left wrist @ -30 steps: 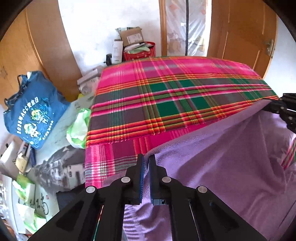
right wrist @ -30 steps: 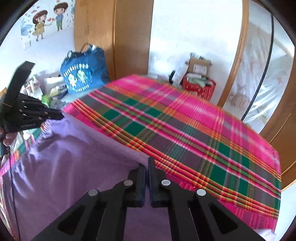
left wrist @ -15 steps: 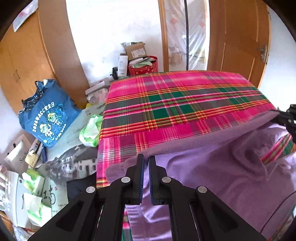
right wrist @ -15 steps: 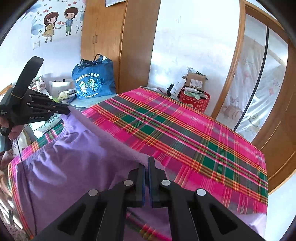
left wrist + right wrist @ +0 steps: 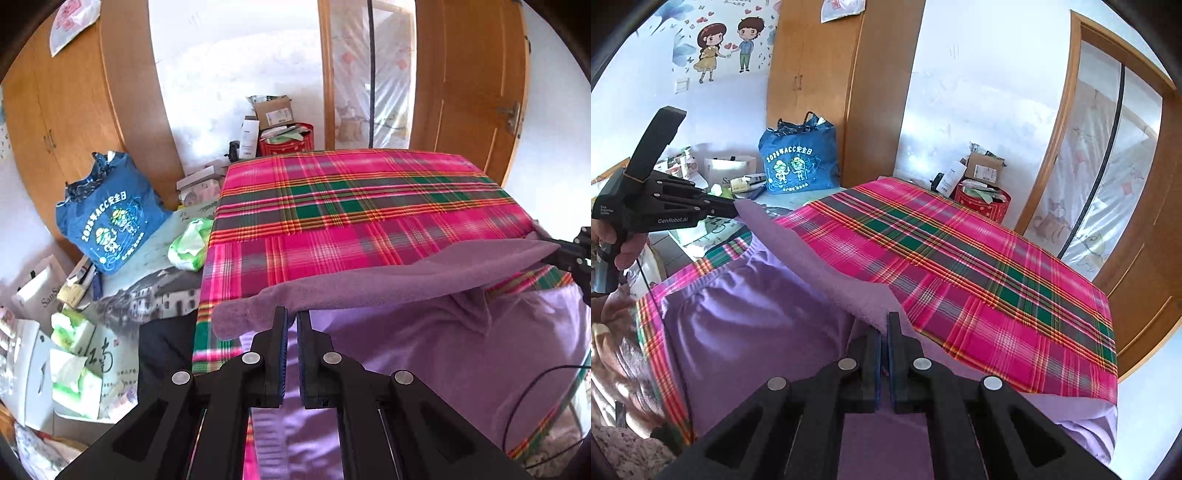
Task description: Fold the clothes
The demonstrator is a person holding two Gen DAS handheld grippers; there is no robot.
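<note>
A purple fleece garment [image 5: 424, 350] lies on the near part of a plaid-covered table [image 5: 351, 206]. Its far edge [image 5: 369, 284] is lifted off the cloth and stretched between both grippers. My left gripper [image 5: 291, 317] is shut on the left end of that edge. My right gripper [image 5: 884, 325] is shut on the other end. In the right wrist view the garment [image 5: 757, 325] sags below the raised edge, and the left gripper [image 5: 733, 210] pinches the far corner, held by a hand [image 5: 626, 247]. The right gripper's tip [image 5: 554, 249] shows at the left view's right side.
The pink, green and grey plaid cloth [image 5: 979, 266] stretches away beyond the garment. Left of the table stand a blue bag [image 5: 107, 218], a green plastic bag [image 5: 188, 247], paper bags and boxes. A red bin [image 5: 288, 142] with cartons sits behind the table. Wooden doors flank the wall.
Both grippers have pulled the garment's far edge up and back toward me. More plaid cloth now shows beyond the purple fabric, and the lifted edge hangs over the rest of the garment.
</note>
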